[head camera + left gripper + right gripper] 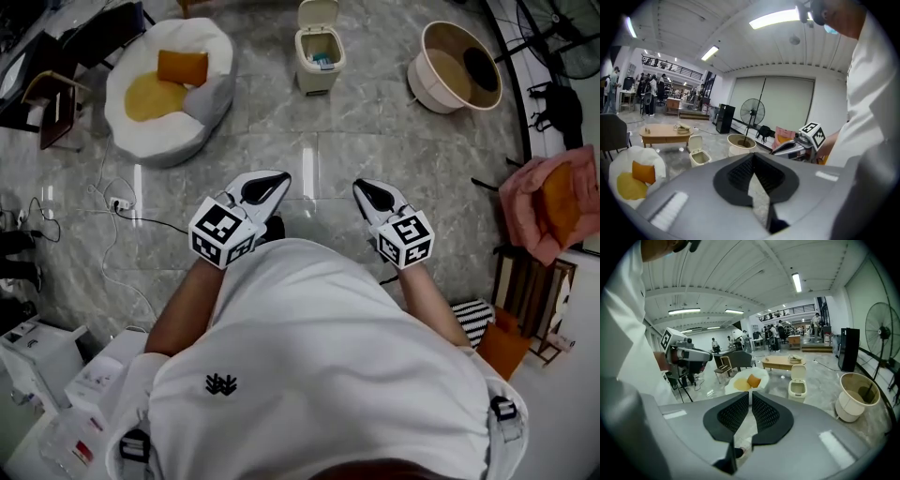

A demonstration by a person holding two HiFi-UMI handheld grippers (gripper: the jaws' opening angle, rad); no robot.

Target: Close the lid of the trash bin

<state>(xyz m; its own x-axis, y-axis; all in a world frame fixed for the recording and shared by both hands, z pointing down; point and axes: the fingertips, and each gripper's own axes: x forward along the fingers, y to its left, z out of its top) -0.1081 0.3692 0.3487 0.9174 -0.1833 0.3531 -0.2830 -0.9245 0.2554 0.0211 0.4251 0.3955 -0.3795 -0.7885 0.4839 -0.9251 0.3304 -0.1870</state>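
Note:
The small cream trash bin [319,56] stands on the marble floor far ahead of me, its flip lid tilted up and open, with something blue inside. Both grippers are held close to my chest, well short of it. My left gripper [272,180] and my right gripper [364,189] point towards the bin, both shut and empty. From the left gripper [753,158] the bin [699,155] appears low at the left, with the right gripper's marker cube [812,133] off to the right. Past the right gripper [750,397], the bin [798,386] sits right of the jaws.
A white beanbag [192,117] holding an orange cushion lies left of the bin. A round beige tub [457,67] lies right of it. A cable and power strip [117,202] trail at the left. A pink-draped seat [553,202] is at the right; a low wooden table [783,363] stands behind the bin.

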